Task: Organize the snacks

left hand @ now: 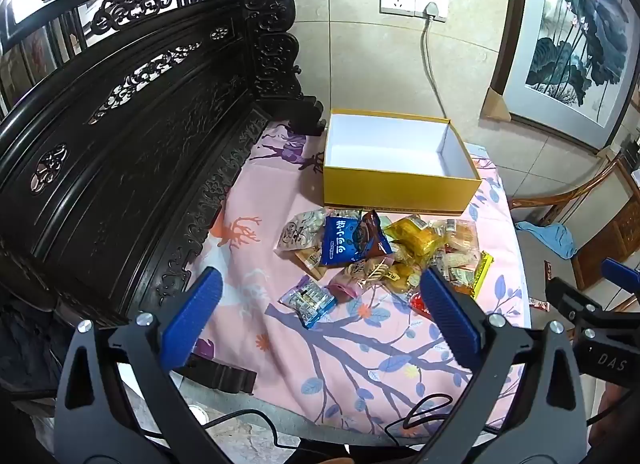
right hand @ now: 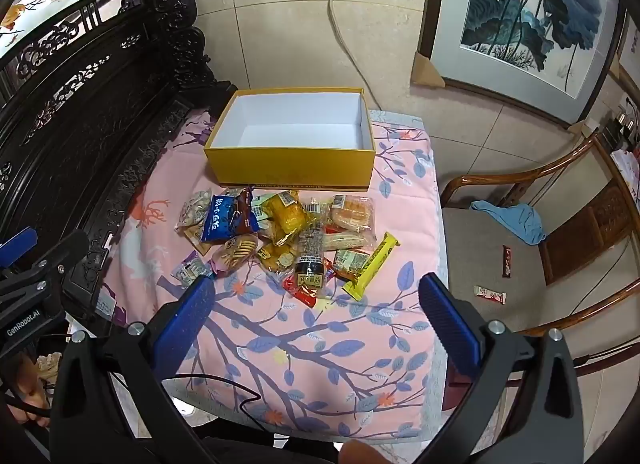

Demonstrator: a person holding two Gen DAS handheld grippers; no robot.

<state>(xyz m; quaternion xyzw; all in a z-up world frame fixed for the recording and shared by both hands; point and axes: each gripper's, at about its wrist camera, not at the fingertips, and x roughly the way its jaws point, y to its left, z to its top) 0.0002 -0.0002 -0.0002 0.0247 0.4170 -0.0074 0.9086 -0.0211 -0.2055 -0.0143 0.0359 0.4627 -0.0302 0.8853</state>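
Dark carved wood bench [right hand: 80,112] is running along the left edge. Pink cloth [right hand: 304,344] with a blue branch-and-leaf print is covering the table. Yellow cardboard box [right hand: 292,168], white inside, rectangular, is sitting open at the far side with nothing in it. Snack pile [right hand: 288,232] is lying just in front of it: crinkly glossy wrappers, a blue pouch [right hand: 222,222], clear biscuit bags, a yellow bar [right hand: 374,264] on the right. Left gripper [left hand: 320,292] and right gripper [right hand: 316,296] are both hovering near the pile, ribbed blue pads spread wide, holding nothing. Wooden chair [right hand: 560,232] is standing to the right, a blue rag [right hand: 512,220] lying on its seat.
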